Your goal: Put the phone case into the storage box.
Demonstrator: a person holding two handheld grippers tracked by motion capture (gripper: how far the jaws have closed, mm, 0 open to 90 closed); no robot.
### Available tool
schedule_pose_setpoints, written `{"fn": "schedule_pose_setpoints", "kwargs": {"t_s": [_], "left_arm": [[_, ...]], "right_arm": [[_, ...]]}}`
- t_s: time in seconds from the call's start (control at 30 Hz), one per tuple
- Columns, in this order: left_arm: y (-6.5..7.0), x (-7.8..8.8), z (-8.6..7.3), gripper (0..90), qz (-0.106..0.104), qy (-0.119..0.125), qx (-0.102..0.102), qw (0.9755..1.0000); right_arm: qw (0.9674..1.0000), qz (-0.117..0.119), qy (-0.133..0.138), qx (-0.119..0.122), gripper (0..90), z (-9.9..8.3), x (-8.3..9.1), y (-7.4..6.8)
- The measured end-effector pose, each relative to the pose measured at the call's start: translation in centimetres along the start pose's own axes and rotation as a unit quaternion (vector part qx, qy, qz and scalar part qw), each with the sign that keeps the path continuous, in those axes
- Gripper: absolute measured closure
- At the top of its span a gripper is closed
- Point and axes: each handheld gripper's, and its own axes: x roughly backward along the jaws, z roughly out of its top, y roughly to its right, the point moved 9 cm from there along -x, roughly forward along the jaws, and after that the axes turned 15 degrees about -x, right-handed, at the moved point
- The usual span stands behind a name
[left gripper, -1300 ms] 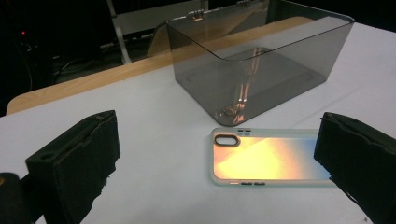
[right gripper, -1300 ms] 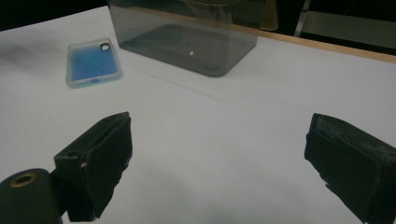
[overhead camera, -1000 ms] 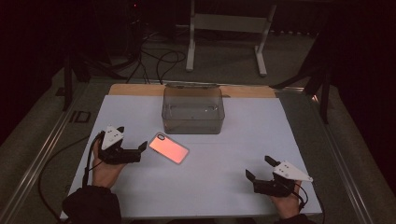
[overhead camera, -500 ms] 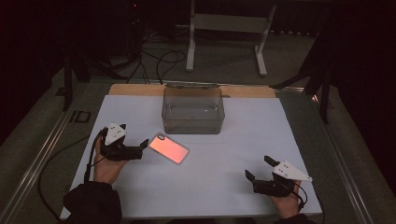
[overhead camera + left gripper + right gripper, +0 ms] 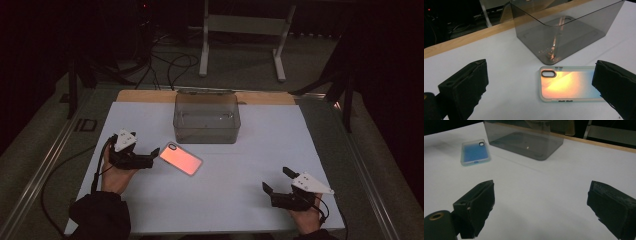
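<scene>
Two claws sit low over the white tabletop (image 5: 240,165), both spread wide and holding nothing. The left claw (image 5: 148,161) is at the near-left end of the phone case (image 5: 181,158), which lies flat just near of the grey bin (image 5: 206,118). The right claw (image 5: 276,182) rests well apart at the near right.
</scene>
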Motion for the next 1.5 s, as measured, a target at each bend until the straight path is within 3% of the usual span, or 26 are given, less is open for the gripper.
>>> {"fn": "schedule_pose_setpoints", "kwargs": {"t_s": [1.13, 1.5], "left_arm": [[-0.6, -2.0, 0.4, 4.6, -0.015, -0.035, 0.002, 0.9993], [-0.6, -3.1, -0.4, 6.5, -0.025, -0.065, 0.004, 0.9975]], "right_arm": [[1.0, 0.001, -0.001, 0.0, 7.5, 0.0, 0.0, -0.1], [1.0, 0.002, -0.002, 0.002, 7.5, -0.1, -0.1, -0.1]]}}
